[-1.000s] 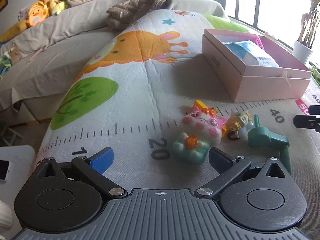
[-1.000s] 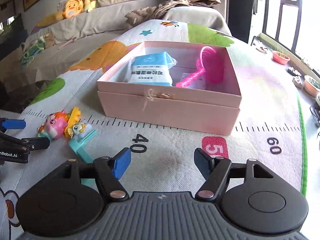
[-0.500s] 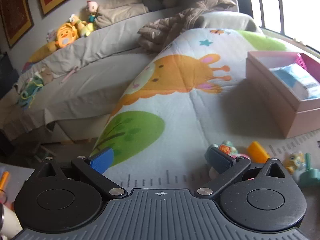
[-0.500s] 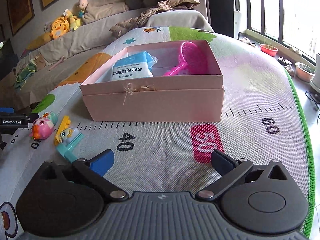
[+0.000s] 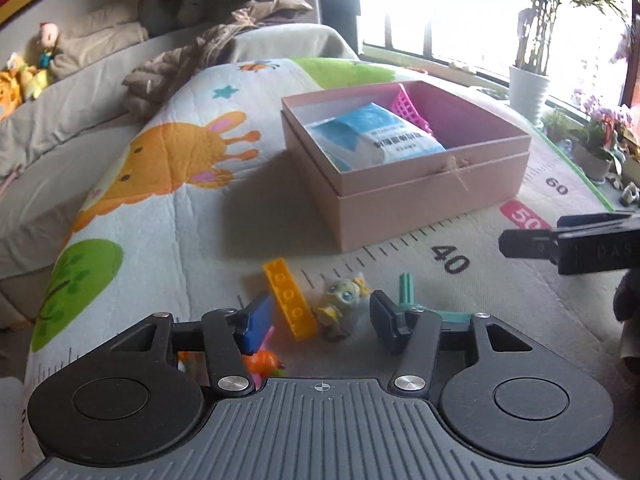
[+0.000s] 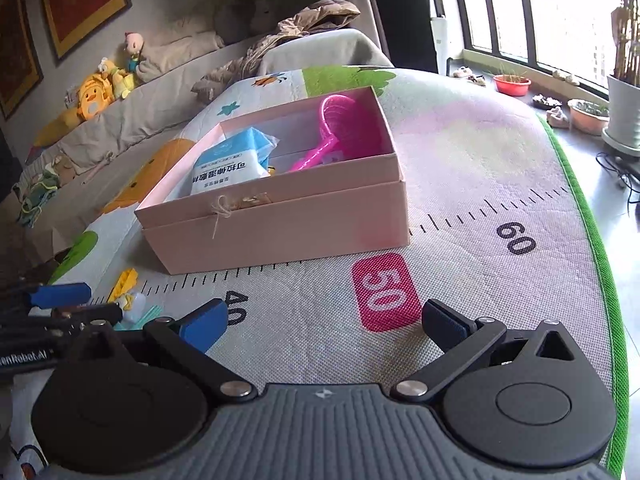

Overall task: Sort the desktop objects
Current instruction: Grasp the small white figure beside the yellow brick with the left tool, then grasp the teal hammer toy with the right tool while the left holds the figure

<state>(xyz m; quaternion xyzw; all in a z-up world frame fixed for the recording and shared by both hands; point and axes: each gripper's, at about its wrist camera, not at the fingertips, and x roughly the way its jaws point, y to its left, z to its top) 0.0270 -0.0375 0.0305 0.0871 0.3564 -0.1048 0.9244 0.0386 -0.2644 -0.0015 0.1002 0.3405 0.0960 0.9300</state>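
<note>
Closing over the toys, the left gripper (image 5: 320, 316) has its jaws narrowing with the yellow brick (image 5: 290, 300) and the small doll (image 5: 340, 306) both lying between the pads; we see no pad pressing on either yet. The brick's long axis runs away from the camera, slanting up and left, roughly along the fingers, so the pads would meet its long sides. The doll sits just beside it, nearer the right pad. A teal piece (image 5: 408, 292) lies partly behind that pad. The pink box (image 5: 432, 196) stands beyond, up and right. We judge the left hand plainly nearer these toys. The right gripper (image 6: 324, 320) hangs spread and empty over the mat (image 6: 480, 184), facing the box.
</note>
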